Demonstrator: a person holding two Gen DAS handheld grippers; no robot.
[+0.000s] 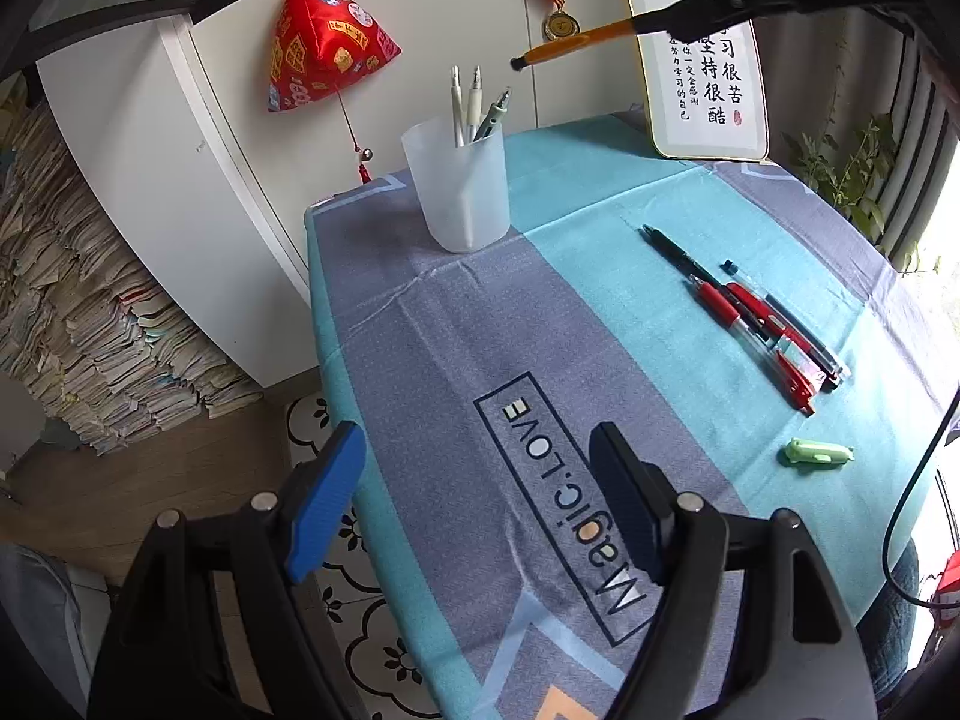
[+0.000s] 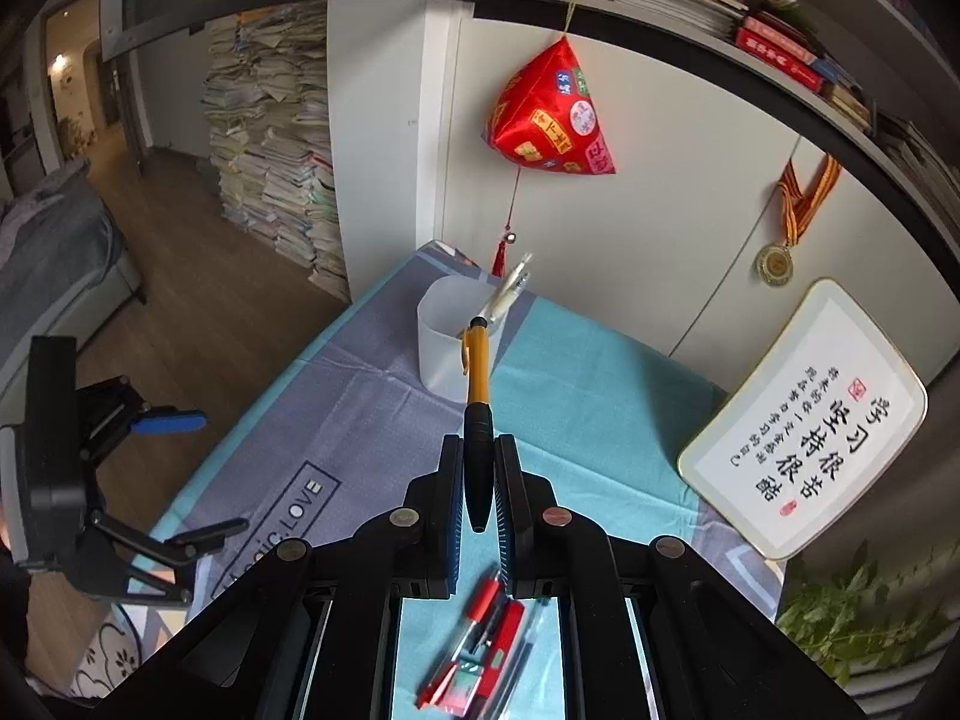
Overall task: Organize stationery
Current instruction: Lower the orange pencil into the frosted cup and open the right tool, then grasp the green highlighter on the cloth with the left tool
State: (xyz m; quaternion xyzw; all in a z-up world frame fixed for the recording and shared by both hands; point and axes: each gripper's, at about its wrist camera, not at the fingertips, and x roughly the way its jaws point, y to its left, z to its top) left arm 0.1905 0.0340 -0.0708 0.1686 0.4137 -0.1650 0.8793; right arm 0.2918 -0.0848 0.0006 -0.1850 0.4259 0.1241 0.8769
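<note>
The left gripper (image 1: 474, 504) is hanging over the near edge of the table (image 1: 420, 324) with its blue fingers (image 1: 327, 498) wide apart and nothing between them. In this left wrist view the frosted pen cup (image 1: 459, 189) is standing near the far corner of the table, with three pens (image 1: 477, 99) already poking up out of it. High above it, the right gripper (image 1: 654, 21) is coming in from the top right, holding an orange pen (image 1: 576, 42) out in the air. More loose pens (image 1: 762, 318) are lying in a bunch on the teal part of the cloth, well apart from the cup, and a small green thing (image 1: 816, 453) is lying near them (maybe an eraser, I cannot tell).

In the right wrist view, the right gripper (image 2: 479, 480) is squeezing shut on the orange pen (image 2: 477, 366). It is pinching the black grip part, and the orange part is sticking out ahead toward the pen cup (image 2: 456, 336). The pen's far end is lining up with the cup's rim in this picture, but the other view shows it high above. The loose pens (image 2: 480, 642) are lying right under the gripper.

To do this step well, I think the pen should be tipped so its far end points down into the cup's open mouth. It should go in on the empty side, so it is not bumping the pens already there. The cup looks light, so a push on the rim could knock it over. Letting go should wait until the pen's end is well inside.
</note>
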